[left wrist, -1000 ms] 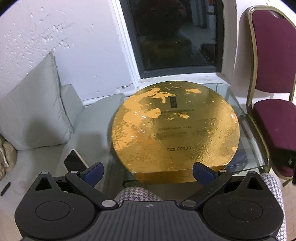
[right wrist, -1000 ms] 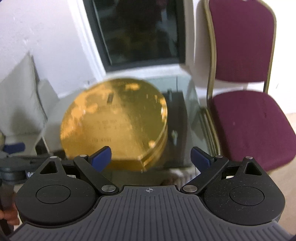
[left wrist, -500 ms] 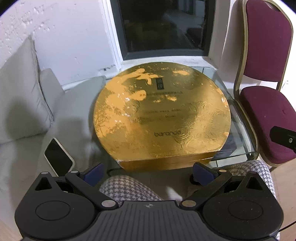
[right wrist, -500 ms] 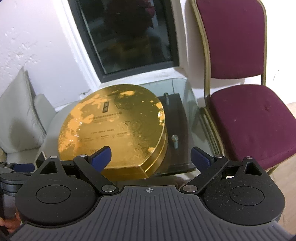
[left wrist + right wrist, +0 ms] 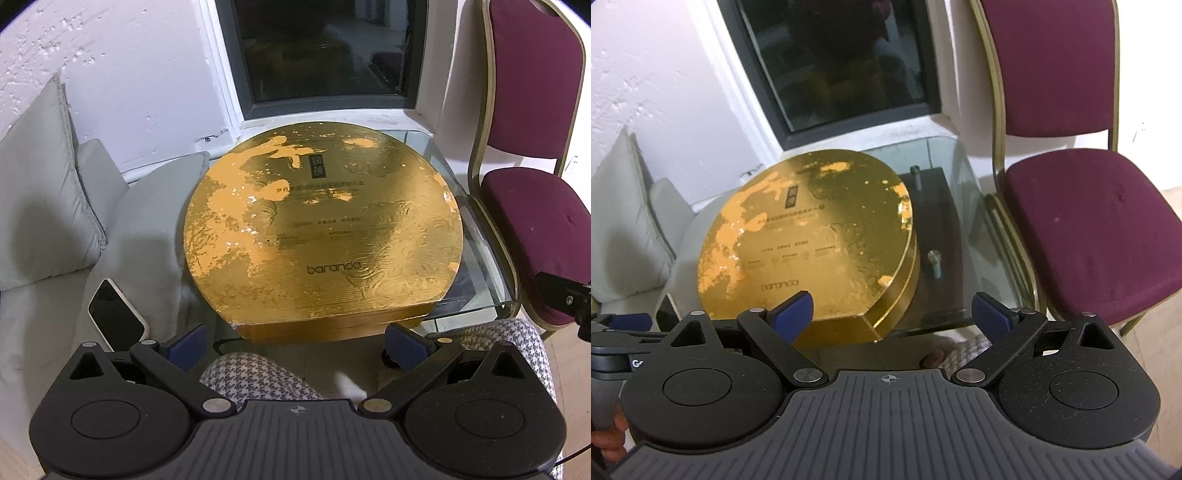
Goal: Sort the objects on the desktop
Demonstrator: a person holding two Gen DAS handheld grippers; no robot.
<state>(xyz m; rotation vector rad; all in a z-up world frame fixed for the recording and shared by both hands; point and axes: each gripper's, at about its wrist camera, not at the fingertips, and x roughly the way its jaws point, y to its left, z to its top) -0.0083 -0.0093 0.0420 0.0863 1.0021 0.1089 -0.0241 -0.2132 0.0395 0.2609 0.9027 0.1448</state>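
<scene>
On glass table (image 5: pixel 484 295) — round, glossy gold box (image 5: pixel 321 229), flat-fronted.

1. Left gripper (image 5: pixel 295 341): jaws spread wide, nothing between the blue fingertips (image 5: pixel 186 345), held level, pointing forward.
2. Right gripper (image 5: pixel 892 314): jaws wide apart, empty, level, just beside the left one.

Right tongs (image 5: pixel 892 315) spread wide and empty, round gold box (image 5: pixel 809 243) flat on the glass bench (image 5: pixel 964 206), maroon chair (image 5: pixel 1086 218) just beside, grey cushion (image 5: pixel 620 225) at left.
</scene>
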